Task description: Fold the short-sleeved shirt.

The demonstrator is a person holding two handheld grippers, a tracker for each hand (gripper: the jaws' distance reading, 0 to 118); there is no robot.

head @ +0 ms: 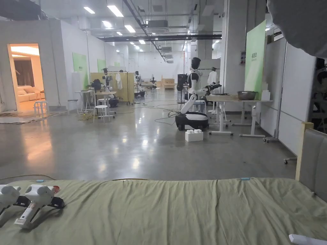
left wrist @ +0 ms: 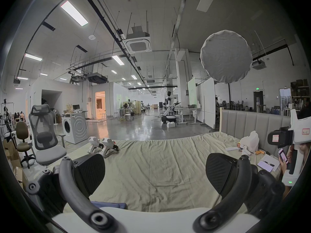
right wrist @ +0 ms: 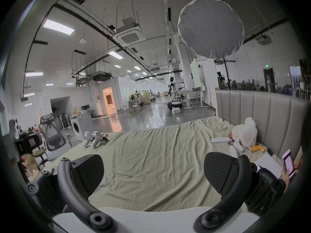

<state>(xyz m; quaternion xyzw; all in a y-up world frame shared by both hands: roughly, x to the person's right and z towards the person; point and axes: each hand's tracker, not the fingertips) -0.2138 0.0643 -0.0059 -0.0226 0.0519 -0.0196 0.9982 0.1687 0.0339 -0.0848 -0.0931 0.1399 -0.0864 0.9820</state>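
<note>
Green bedsheet (left wrist: 151, 166) bare ahead of left gripper (left wrist: 154, 174) and right gripper (right wrist: 153, 174), both released, empty; pre-fold step, next: locate shirt.

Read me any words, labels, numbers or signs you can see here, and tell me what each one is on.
No text is legible.
Green wall panel: small print, too small to read.
Red-edged stickers on the right gripper: handwriting, blurred.
Green sign above the far door: too small to read.

Green-sheeted bed (head: 178, 210) (wrinkled) carries two spare grippers (head: 30, 202), left.
</note>
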